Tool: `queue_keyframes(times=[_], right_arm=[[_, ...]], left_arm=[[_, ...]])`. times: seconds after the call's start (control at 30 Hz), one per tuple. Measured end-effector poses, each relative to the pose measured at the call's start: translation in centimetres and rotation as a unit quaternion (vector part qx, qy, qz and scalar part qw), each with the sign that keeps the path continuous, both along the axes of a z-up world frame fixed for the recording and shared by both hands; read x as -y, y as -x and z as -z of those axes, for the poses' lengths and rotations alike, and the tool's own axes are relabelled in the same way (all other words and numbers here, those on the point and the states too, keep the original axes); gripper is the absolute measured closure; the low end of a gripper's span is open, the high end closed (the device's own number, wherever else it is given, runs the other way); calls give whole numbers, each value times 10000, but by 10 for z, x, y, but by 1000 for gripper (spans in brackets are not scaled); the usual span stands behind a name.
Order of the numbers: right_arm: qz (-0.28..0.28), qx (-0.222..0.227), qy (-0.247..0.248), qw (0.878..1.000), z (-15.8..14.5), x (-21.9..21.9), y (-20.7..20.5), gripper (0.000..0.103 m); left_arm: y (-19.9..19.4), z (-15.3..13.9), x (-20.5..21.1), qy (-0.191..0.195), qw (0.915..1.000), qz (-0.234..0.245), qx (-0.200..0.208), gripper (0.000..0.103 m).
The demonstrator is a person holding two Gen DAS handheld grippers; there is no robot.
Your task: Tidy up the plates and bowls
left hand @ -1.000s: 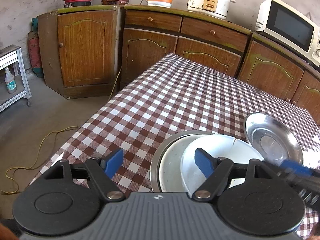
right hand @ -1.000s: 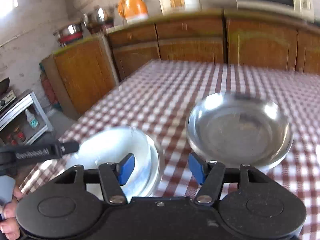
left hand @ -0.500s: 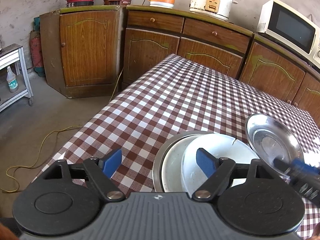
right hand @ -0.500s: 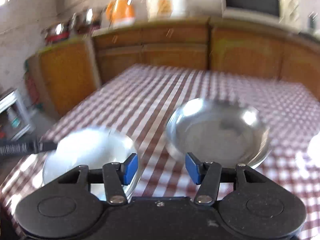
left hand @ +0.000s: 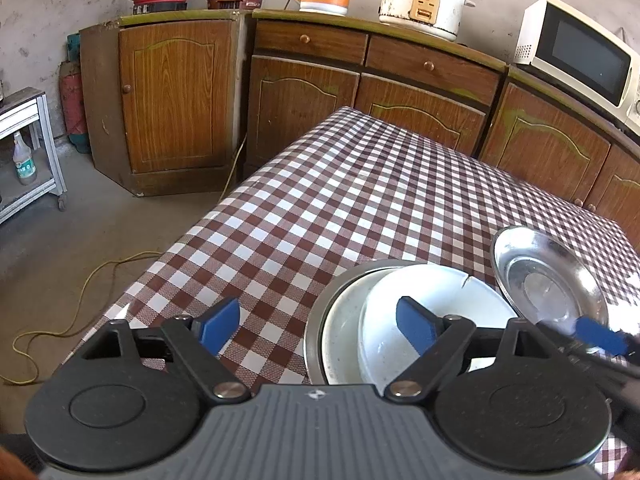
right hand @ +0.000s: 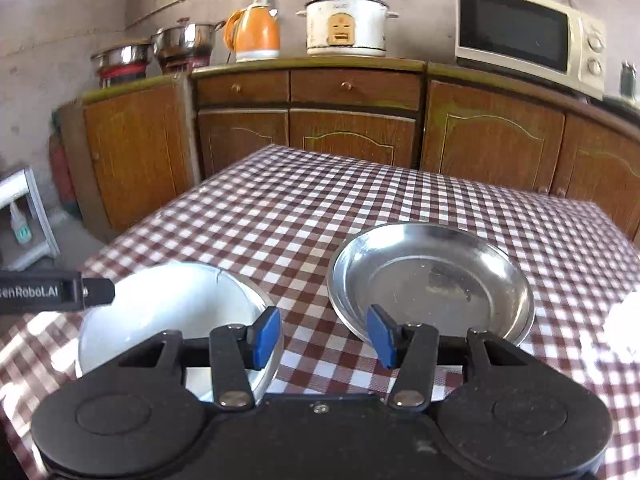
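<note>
On the brown-and-white checked tabletop [right hand: 304,216], the landmark is the shallow round stainless-steel plate [right hand: 430,280], which lies flat and empty. Just to its left, close but apart from it, sits a white ceramic bowl [right hand: 168,304] with a crack in its rim, nested inside a second steel dish [left hand: 320,320]. The right gripper [right hand: 325,334] hovers near the steel plate's near-left rim, its jaws closing with nothing between them but bare cloth; the right-hand blue pad [right hand: 380,334] looks to overlap the rim, though contact cannot be confirmed. The left gripper [left hand: 318,324] hangs over the nested pile, left of the steel plate, its jaws opening and clamped on nothing.

The step in hand appears to be the approach to the loose steel plate, so that it can join the stack. The next move probably calls for straddling the thin rim with the right jaws and closing firmly, since polished, sloping metal may slip.
</note>
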State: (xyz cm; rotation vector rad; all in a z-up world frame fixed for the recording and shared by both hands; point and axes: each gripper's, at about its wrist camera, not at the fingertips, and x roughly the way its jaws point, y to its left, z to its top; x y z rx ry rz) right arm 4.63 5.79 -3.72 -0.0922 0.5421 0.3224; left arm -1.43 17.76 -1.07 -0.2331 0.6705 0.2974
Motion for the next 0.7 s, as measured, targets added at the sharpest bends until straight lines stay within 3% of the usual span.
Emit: queue_keyframes(times=[0.07,0.2,0.27,0.33,0.43,0.57,0.7], right_arm=[[-128,-260,99,9995,9,-8,-4,47],[-73,95,498,9987,7,-14,2,47],[-39,148,376,9992,5,-12,0,45],[-243,-42,458,9986,9,-19,-5,56],[-357,70,520,9980,8,-21,-5,56],[-229,351,70,9991,-4,-3,-1,53],[-705,87,-779,9944,-12,14,-5,47]], left_arm=[[0,1,1,-20,10000,10,-1,14],[1,1,0,-13,10000,-12,-10,13],[1,0,-1,3,10000,-48,12,12],[0,1,-1,27,10000,-48,-17,12],[0,1,2,-26,10000,-9,-32,11],[-1,2,0,28,10000,-19,-32,10],[-4,5,1,84,9999,35,-99,9]])
